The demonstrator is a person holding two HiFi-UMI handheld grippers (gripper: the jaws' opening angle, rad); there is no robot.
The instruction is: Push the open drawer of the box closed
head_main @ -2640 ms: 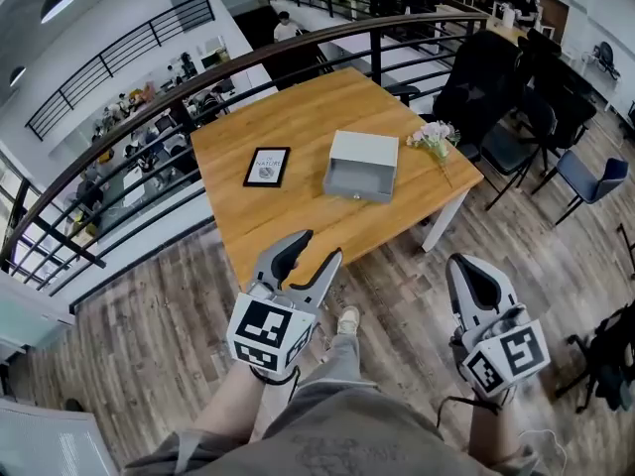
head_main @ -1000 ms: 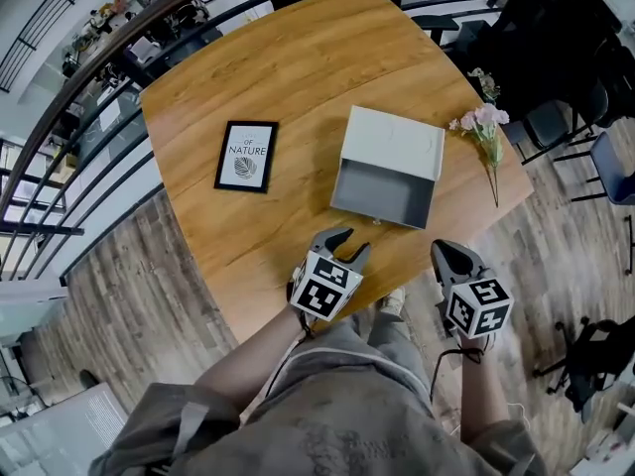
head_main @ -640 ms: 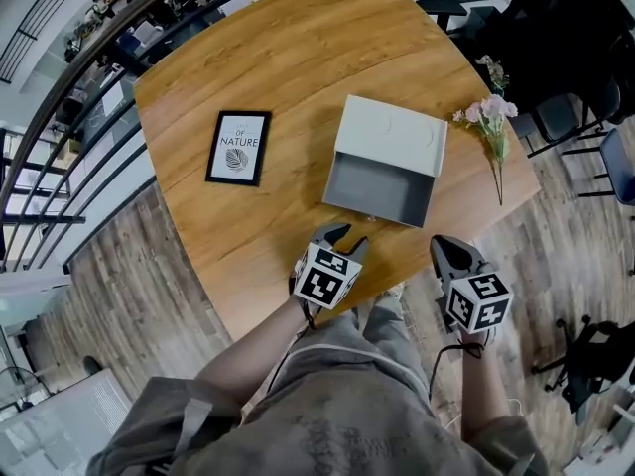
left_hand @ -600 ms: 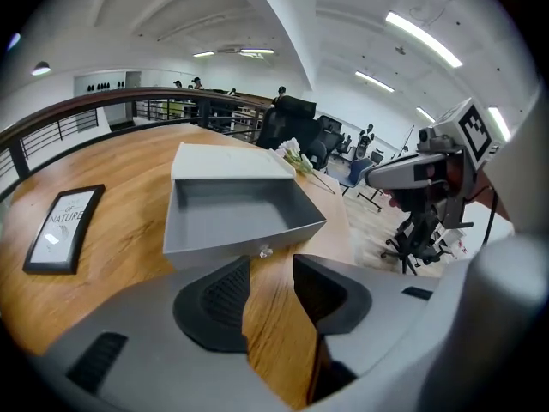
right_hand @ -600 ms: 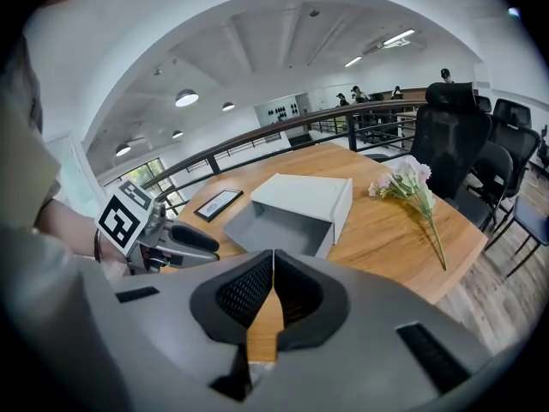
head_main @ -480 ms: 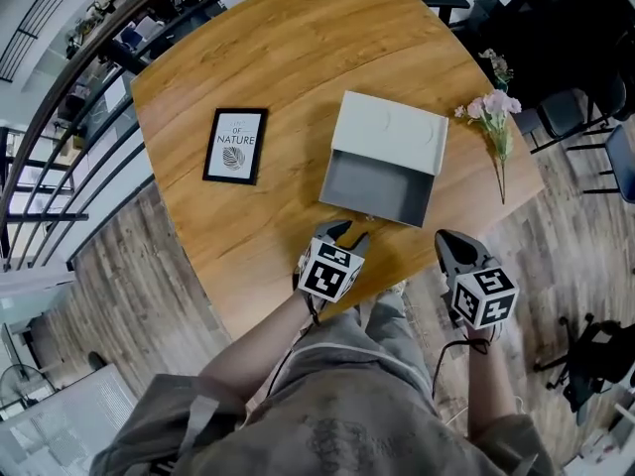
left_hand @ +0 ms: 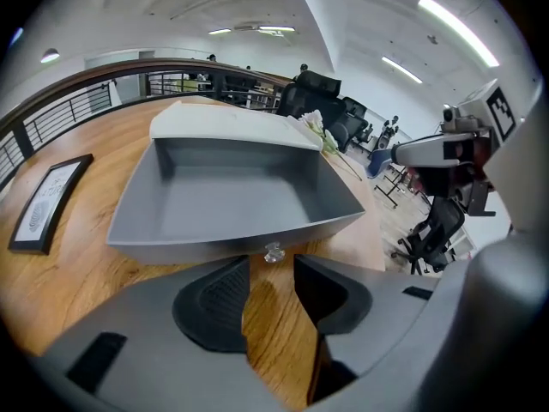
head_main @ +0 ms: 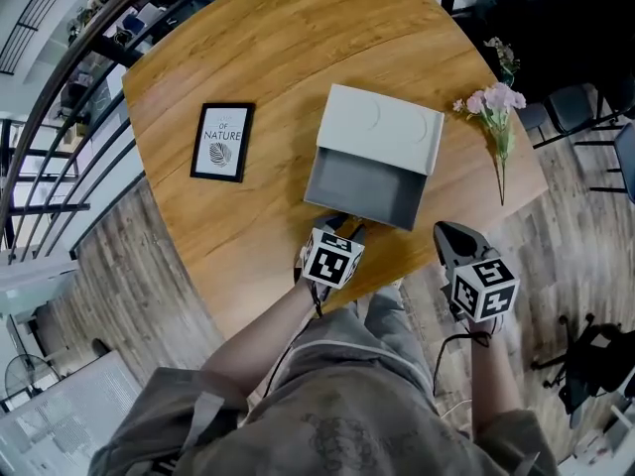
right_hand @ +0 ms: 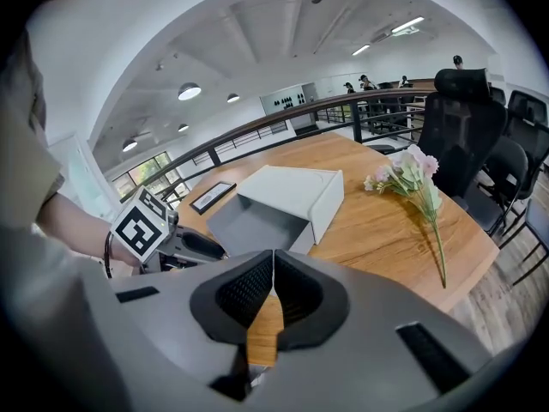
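Observation:
A white box (head_main: 382, 132) lies on the wooden table (head_main: 258, 48) with its grey drawer (head_main: 362, 188) pulled out toward me. My left gripper (head_main: 342, 228) is right at the drawer's front panel. In the left gripper view its jaws (left_hand: 271, 269) stand open, and the small clear knob (left_hand: 273, 251) sits just ahead of the fingertips, untouched. My right gripper (head_main: 456, 241) hovers off the table's near edge, right of the drawer. Its jaws (right_hand: 274, 264) are shut and hold nothing. The drawer (right_hand: 249, 221) looks empty.
A black-framed print (head_main: 222, 142) lies left of the box. A bunch of pink flowers (head_main: 493, 102) lies at the table's right corner. A dark railing (head_main: 60, 77) runs behind the table, and office chairs (right_hand: 467, 118) stand to the right.
I have come up to the table. The left gripper moved forward until it reached the drawer's front; the right gripper stayed low beside the table edge.

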